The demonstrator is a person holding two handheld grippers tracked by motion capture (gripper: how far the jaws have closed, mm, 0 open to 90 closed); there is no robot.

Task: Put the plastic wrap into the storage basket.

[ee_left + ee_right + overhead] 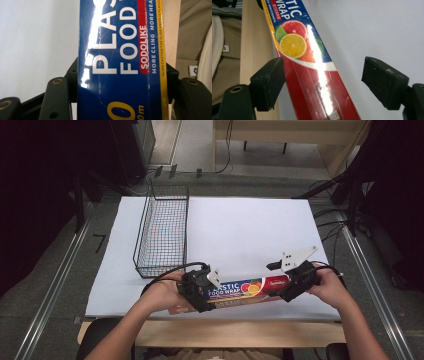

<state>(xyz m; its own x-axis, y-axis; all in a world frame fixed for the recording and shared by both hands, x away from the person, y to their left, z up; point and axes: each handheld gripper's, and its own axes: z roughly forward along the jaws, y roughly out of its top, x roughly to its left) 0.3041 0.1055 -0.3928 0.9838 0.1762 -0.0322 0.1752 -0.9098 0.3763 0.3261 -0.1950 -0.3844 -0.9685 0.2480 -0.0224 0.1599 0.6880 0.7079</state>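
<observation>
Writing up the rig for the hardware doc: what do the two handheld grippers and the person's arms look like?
Both are black. The left gripper and right gripper each carry a pale grey three-cornered plate with small dark holes on top. A black cable loops from the left one. The jaws are matte black arms with brass-ringed holes and blocky black pads. The forearms are bare; no sleeves are visible.

Food wrap box (250, 290): deep blue at the end nearer the wire basket (162, 232), with white lettering, a red label strip and a yellow edge band; red at the end farther from the basket. Between the two colours, a printed pattern of orange, pink grapefruit and green lime slices is shown above a white curved band. Wire basket: black mesh in a fine square grid. Surface (240, 230): plain white around the basket, edged in pale wood at the box's side. Left gripper (200, 287) and right gripper (292, 280): black, each topped by a pale grey plate.
</observation>
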